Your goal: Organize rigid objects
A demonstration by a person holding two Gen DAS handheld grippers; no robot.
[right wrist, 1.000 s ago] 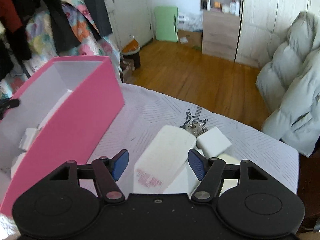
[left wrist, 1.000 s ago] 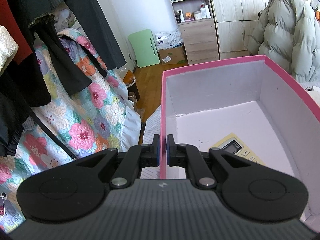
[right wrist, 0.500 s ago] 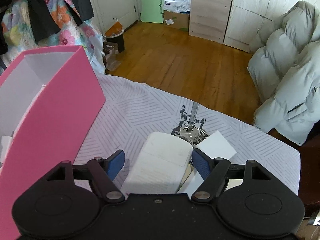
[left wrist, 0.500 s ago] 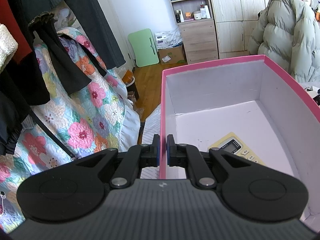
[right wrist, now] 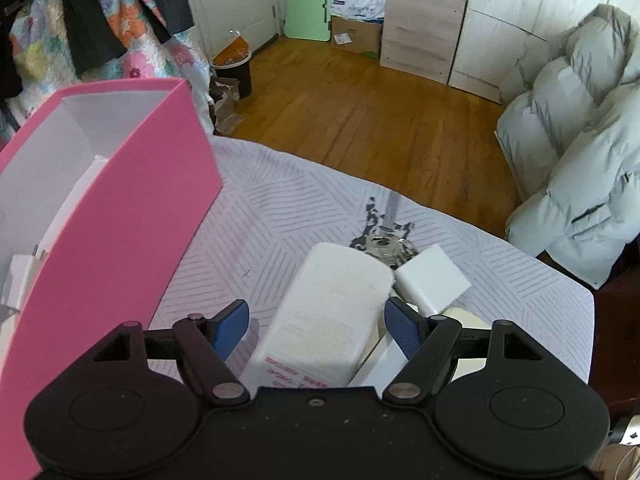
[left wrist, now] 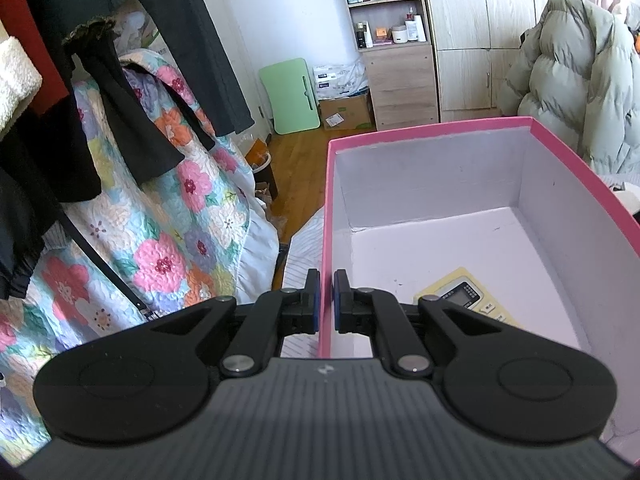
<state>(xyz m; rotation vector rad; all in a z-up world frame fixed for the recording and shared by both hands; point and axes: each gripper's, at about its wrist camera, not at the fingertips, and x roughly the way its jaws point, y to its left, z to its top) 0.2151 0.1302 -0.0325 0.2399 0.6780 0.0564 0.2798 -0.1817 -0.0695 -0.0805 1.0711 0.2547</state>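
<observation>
Left fingers (left wrist: 313,300) pinch the near-left wall of the pink box (left wrist: 430,125), one pad outside, one inside; a cream remote (left wrist: 466,294) lies on the box floor. Right gripper (right wrist: 316,322) stands wide, jaws straddling a white case (right wrist: 332,304) without touching it, on the striped cloth (right wrist: 280,216), beside a white block (right wrist: 434,278) and keys (right wrist: 384,244), right of the box

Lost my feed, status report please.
Left gripper shut on pink box wall. Right gripper open, straddling white block, pads clear. Small white box crowds its right finger.
</observation>
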